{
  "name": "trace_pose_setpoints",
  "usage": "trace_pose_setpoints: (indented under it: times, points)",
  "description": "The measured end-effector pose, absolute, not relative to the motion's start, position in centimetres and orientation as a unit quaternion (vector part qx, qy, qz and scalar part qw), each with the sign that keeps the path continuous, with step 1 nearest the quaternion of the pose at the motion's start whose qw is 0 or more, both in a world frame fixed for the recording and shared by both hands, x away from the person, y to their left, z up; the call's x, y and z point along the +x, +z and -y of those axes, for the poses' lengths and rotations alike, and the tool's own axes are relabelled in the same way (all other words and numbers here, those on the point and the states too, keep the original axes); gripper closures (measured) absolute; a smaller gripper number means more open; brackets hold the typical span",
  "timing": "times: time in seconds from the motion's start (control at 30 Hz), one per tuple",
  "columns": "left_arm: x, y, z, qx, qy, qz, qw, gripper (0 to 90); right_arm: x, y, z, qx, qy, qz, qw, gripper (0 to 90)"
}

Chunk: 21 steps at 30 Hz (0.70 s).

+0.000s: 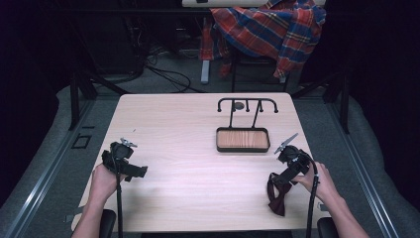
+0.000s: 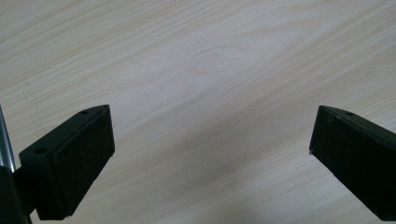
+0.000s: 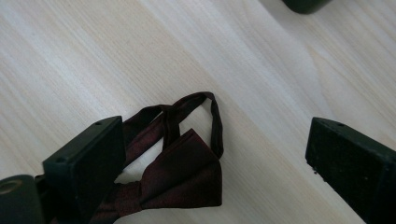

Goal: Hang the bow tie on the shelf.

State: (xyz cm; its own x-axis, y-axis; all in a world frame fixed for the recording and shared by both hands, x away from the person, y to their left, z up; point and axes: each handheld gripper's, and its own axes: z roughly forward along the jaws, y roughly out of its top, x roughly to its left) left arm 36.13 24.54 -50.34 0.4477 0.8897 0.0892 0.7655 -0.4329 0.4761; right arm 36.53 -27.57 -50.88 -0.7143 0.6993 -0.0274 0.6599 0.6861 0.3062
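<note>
Right gripper [image 1: 274, 179] tilted down, jaws wide — over maroon bow tie [image 3: 180, 175], table-flat

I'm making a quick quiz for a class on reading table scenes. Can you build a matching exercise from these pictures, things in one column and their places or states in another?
Things
1. bow tie
2. tray
3. plaid cloth
4. left hand-held gripper

Places or states
A. draped behind the table's far edge
B. open over bare wood
C. at the foot of a black hook stand
D. lying by the right hand-held gripper

Pairs: 1-D, 2-C, 3-A, 4-B
</note>
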Motion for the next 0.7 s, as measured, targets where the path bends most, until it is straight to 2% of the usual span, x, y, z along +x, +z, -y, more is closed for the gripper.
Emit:
trace_pose_setpoints:
  times: [0.1, 0.33, 0.6, 0.7]
  points:
    - [36.1, -50.3, -24.5, 0.83, 0.166, -0.498, 0.187, 0.1, 36.3, -51.5, 27.1, 0.38, 0.157, -0.909, 0.07, 7.7]
    - [36.1, -50.3, -24.5, 0.83, 0.164, -0.499, 0.187, 0.1, 36.8, -52.4, 26.4, 0.35, 0.11, -0.929, 0.054, 20.0]
    - [36.1, -50.4, -24.4, 0.83, 0.165, -0.499, 0.187, 0.1, 37.0, -53.5, 26.0, 0.352, 0.087, -0.931, 0.05, 28.4]
    - [36.1, -50.4, -24.4, 0.83, 0.165, -0.499, 0.187, 0.1, 37.2, -53.9, 26.2, 0.359, 0.084, -0.928, 0.048, 35.1]
